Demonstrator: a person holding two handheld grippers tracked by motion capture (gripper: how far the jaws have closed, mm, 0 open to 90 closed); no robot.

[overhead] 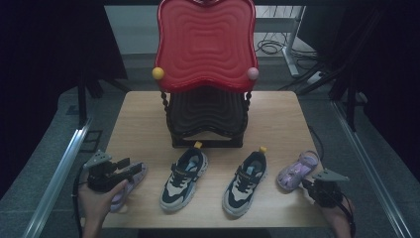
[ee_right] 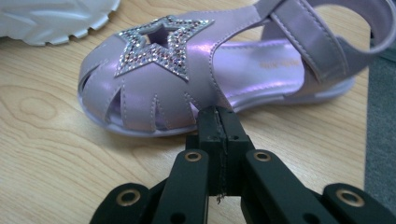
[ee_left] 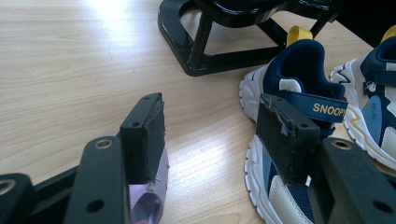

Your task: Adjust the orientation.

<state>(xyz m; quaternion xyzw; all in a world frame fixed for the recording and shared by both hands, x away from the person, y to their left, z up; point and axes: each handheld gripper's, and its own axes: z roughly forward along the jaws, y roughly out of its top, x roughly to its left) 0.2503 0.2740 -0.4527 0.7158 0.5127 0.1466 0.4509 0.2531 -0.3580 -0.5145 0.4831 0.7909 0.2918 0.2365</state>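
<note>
- Left gripper, held in person's left hand, sits at front-left of bench; in the left gripper view jaws stand wide apart w/ nothing between the pads.
- Left purple sandal lies under/beside that gripper, near bench's front-left edge; a strip of it shows below the left-hand jaw. Touching or not: can't tell.
- Next right: left sneaker, navy/cream/white, heel w/ yellow tab toward the rack; in the left gripper view it's partly behind the right-hand jaw, strap reads "SNOOPY".
- Centre back: black rack carrying a red wavy tray; its base stands just behind the sneakers.
- Right sneaker, same colours, beside the first, apart from it.
- Right purple sandal near bench's right edge, toe toward the front; star of rhinestones on the toe cap, strap at the heel end.
- Right gripper at front-right corner, just by the sandal's toe; jaws pressed fully together, gripping nothing, tip very close to the sandal's sole edge.
</note>
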